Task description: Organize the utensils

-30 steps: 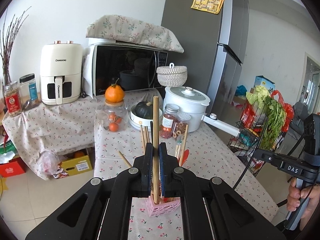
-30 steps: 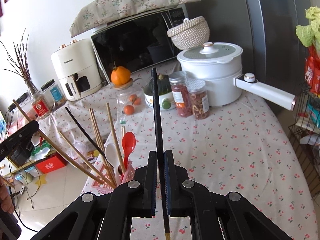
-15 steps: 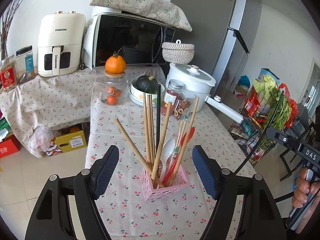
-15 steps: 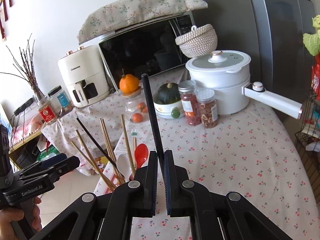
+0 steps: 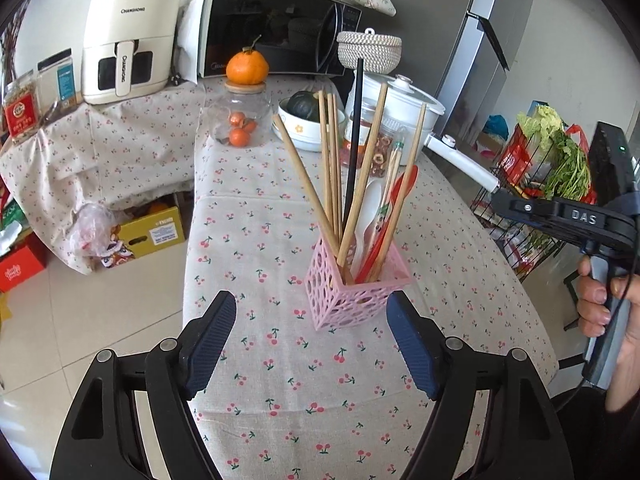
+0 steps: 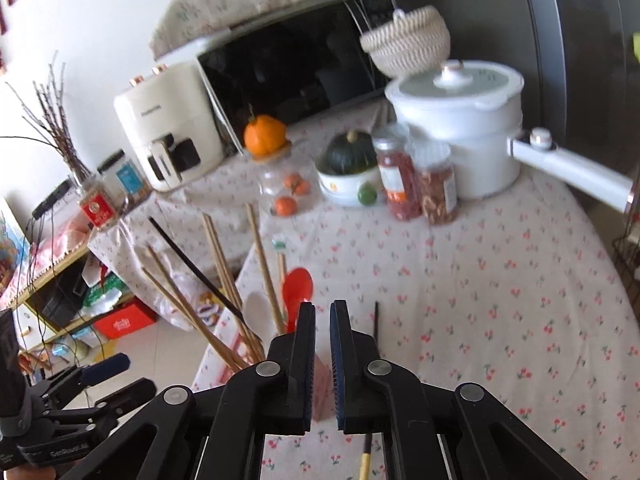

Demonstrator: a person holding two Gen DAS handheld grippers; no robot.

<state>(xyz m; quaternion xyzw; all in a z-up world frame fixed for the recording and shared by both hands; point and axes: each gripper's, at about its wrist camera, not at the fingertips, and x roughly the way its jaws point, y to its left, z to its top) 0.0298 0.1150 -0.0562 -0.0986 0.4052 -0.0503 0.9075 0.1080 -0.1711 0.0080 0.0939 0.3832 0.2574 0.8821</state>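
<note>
Up front in the left wrist view, our left gripper (image 5: 310,344) stood wide apart w/ nothing between, just short of the pink holder (image 5: 354,296) on the cherry-print surface (image 5: 256,360), packed w/ chopsticks (image 5: 332,164) & spoons.

Right wrist view: our right gripper (image 6: 322,336) was opening, gap narrow & empty; black chopstick (image 6: 374,364) lay on the surface beside the holder.
</note>
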